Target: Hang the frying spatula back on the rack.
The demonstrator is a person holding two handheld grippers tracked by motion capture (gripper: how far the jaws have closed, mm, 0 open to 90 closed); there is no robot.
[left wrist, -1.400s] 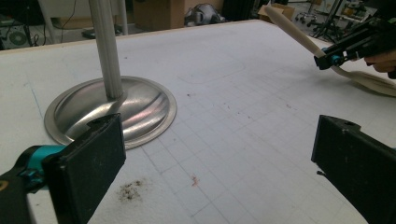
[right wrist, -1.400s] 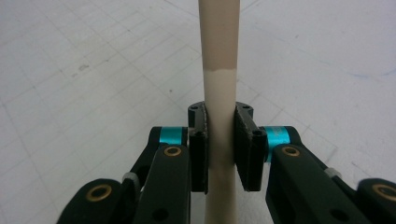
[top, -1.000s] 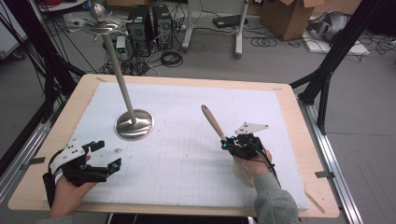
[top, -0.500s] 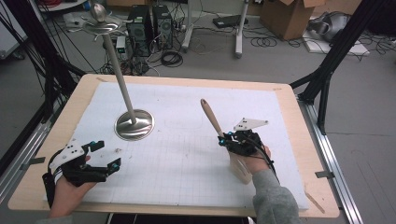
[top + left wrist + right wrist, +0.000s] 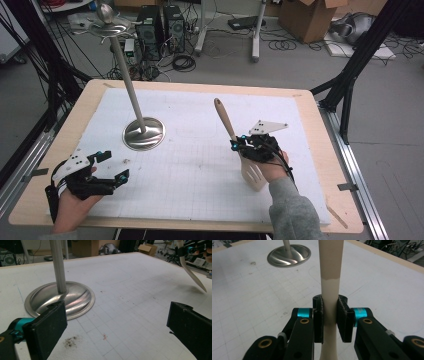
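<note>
Right gripper [image 5: 248, 148] clamps cream slotted spatula w/ brown handle [image 5: 234, 134], right of round steel stand base [image 5: 144, 133]. Spatula blade partly hidden by hand. Left gripper [image 5: 111, 166] jaws apart, empty.

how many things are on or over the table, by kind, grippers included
grippers: 2, the left gripper open over the mat, the right gripper shut on the spatula
slotted spatula: 1
metal stand with a round base and an upright pole: 1
total: 4
</note>
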